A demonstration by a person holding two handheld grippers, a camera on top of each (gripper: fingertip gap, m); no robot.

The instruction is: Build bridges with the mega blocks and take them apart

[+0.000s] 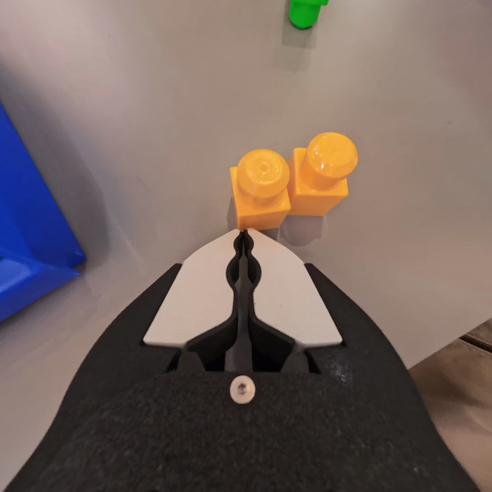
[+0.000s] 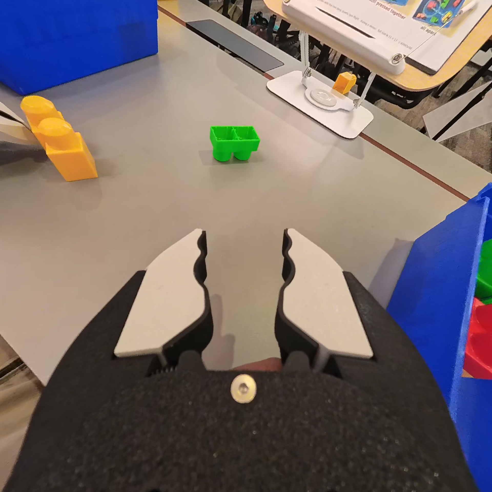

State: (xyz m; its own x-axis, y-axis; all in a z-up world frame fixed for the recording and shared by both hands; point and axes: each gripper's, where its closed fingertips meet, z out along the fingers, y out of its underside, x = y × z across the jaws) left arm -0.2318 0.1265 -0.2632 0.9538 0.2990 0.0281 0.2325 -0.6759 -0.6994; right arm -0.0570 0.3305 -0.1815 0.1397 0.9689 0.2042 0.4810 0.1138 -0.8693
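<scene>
Two orange single-stud blocks stand upright side by side on the grey table [image 1: 133, 106]: the nearer one [image 1: 259, 197] and the farther one [image 1: 320, 181]. My left gripper [image 1: 244, 232] is shut and empty, its tips right at the nearer block's lower corner. In the right wrist view the same blocks [image 2: 70, 151] [image 2: 40, 111] stand at the left, with the left gripper [image 2: 25, 127] against the far one. A green two-stud block [image 2: 234, 142] lies upside down mid-table; its studs show at the top of the left wrist view [image 1: 303, 13]. My right gripper [image 2: 244, 234] is open and empty above the table.
A blue bin [image 2: 80, 40] stands at the back left and also shows in the left wrist view [image 1: 26, 213]. Another blue bin [image 2: 439, 319] at the right holds red and green blocks. A white document stand [image 2: 319, 98] with a small orange block [image 2: 344, 82] sits at the back right.
</scene>
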